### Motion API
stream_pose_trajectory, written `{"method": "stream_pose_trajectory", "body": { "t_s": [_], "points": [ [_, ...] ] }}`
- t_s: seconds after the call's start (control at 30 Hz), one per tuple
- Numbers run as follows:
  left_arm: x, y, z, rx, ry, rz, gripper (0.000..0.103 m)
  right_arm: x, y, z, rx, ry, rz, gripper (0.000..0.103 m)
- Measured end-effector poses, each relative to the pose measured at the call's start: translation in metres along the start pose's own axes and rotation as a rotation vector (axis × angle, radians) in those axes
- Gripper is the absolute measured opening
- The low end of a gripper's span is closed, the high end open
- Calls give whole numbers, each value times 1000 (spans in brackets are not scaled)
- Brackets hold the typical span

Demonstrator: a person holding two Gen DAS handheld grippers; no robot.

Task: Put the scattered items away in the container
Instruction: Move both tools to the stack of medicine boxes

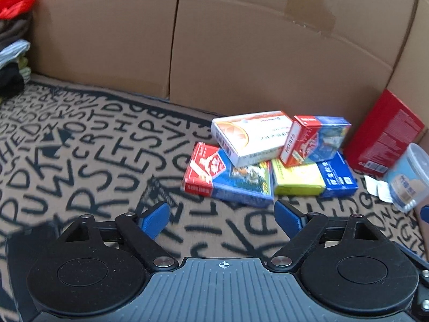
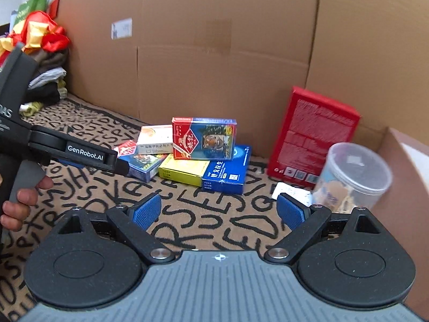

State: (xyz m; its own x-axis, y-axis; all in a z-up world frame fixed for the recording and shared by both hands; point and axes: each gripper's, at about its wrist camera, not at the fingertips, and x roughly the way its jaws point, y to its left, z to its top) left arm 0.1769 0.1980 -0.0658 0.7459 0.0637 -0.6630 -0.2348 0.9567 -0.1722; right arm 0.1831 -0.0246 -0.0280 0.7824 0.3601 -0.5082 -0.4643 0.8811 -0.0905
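A pile of small boxes lies on the letter-patterned mat: a white-and-orange box (image 1: 252, 136) (image 2: 155, 139) on top, a red-and-blue card box (image 1: 313, 141) (image 2: 203, 138) leaning on it, another red-and-blue card box (image 1: 228, 177) (image 2: 139, 161) and a yellow-and-blue box (image 1: 313, 178) (image 2: 209, 173) beneath. My left gripper (image 1: 222, 218) is open and empty, just short of the pile; it also shows at the left of the right wrist view (image 2: 118, 165). My right gripper (image 2: 218, 213) is open and empty, a little back from the pile.
A red box (image 1: 383, 134) (image 2: 311, 134) stands against the cardboard wall (image 1: 241, 48) (image 2: 214, 67). A clear plastic tub (image 1: 410, 177) (image 2: 354, 177) and a blister pack (image 1: 378, 187) lie at right. A brown box edge (image 2: 402, 187) is far right. Folded clothes (image 1: 13, 53) (image 2: 45, 61) are stacked at left.
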Motion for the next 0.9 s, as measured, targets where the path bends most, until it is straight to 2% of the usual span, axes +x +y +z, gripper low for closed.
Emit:
{"method": "stream_pose_trajectory", "body": {
  "t_s": [0.1,0.23,0.3,0.4,0.47,0.57,0.77,0.9],
  "points": [
    [13,-3,8,25,-8,25,93,19,-3,4,20,21,4,94],
    [33,-6,12,58,20,35,93,43,-8,7,48,51,-3,94],
    [37,-6,9,62,7,35,98,53,-9,8,50,60,-4,94],
    [41,-6,10,61,0,35,99,66,-11,9,36,72,-22,94],
    [39,-6,10,65,2,21,94,73,-11,9,19,76,-41,94],
    [32,-8,9,94,-2,-32,94,82,-12,8,7,84,-58,94],
    [48,-13,9,121,26,-15,93,94,-13,7,13,102,-89,93],
    [48,-8,11,98,19,-2,83,92,-23,6,73,100,-111,91]
  ]
}}
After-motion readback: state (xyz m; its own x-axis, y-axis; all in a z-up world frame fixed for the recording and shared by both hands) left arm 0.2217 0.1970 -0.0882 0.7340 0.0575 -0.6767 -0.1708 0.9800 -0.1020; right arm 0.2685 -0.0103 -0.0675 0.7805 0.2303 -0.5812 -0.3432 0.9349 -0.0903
